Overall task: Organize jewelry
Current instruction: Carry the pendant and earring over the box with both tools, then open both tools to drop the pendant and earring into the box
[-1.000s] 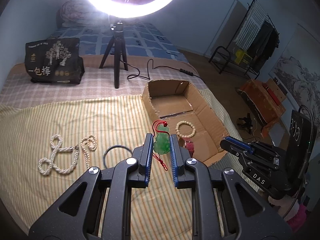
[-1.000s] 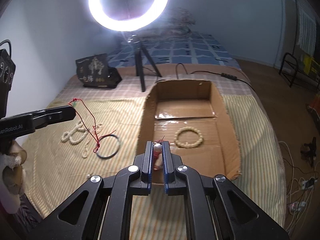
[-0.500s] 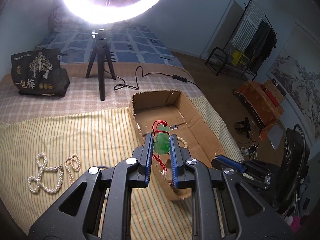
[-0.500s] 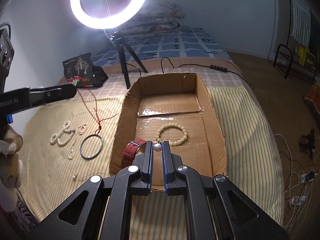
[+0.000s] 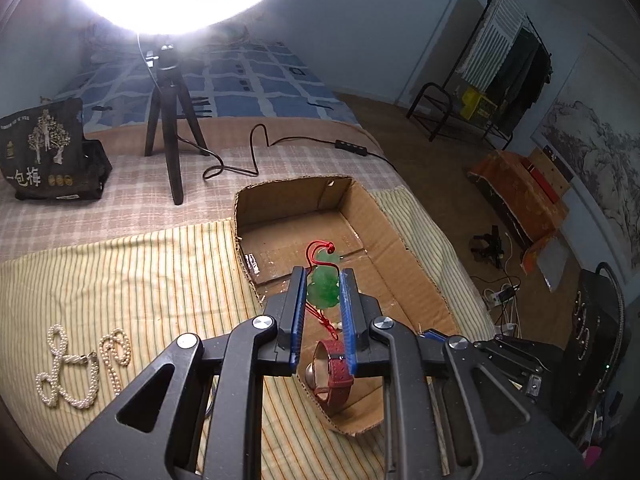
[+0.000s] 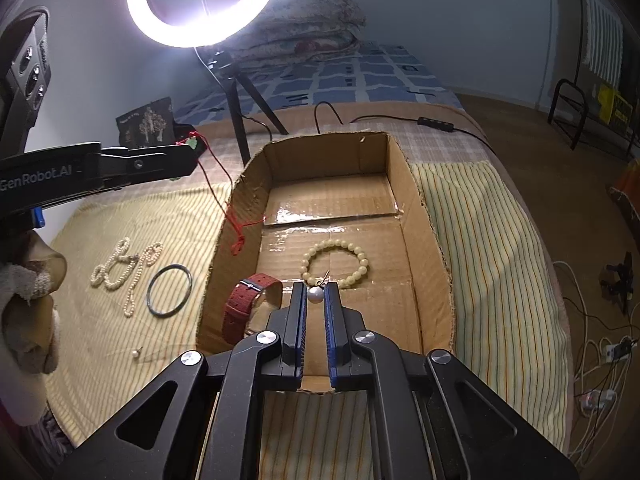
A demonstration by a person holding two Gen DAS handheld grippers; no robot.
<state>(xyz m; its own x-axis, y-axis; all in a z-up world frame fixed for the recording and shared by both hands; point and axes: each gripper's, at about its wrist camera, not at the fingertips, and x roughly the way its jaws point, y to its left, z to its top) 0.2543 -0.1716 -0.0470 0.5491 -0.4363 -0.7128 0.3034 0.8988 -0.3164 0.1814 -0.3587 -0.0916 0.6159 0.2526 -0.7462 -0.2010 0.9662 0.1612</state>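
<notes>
My left gripper (image 5: 323, 276) is shut on a green jade pendant (image 5: 325, 289) with a red cord, held above the near end of the cardboard box (image 5: 416, 272). In the right wrist view the left gripper (image 6: 192, 148) sits left of the box (image 6: 432, 240), and the red cord (image 6: 230, 204) hangs over the box's left wall. My right gripper (image 6: 315, 287) is shut on a pearl earring (image 6: 315, 294) above the box's near end. Inside lie a cream bead bracelet (image 6: 362, 258) and a red-strapped watch (image 6: 242, 308), which also shows in the left wrist view (image 5: 330, 376).
On the striped cloth left of the box lie a pearl necklace (image 6: 120, 268), a dark bangle (image 6: 169, 290) and a second pearl earring (image 6: 137, 354). A ring light on a tripod (image 6: 240, 120) and a black bag (image 5: 44, 156) stand behind. The bed drops to the floor on the right.
Both grippers have moved towards the box with their loads. The pendant has moved from over the cloth to above the box's near end. The pearl earring has moved further in over the box.
</notes>
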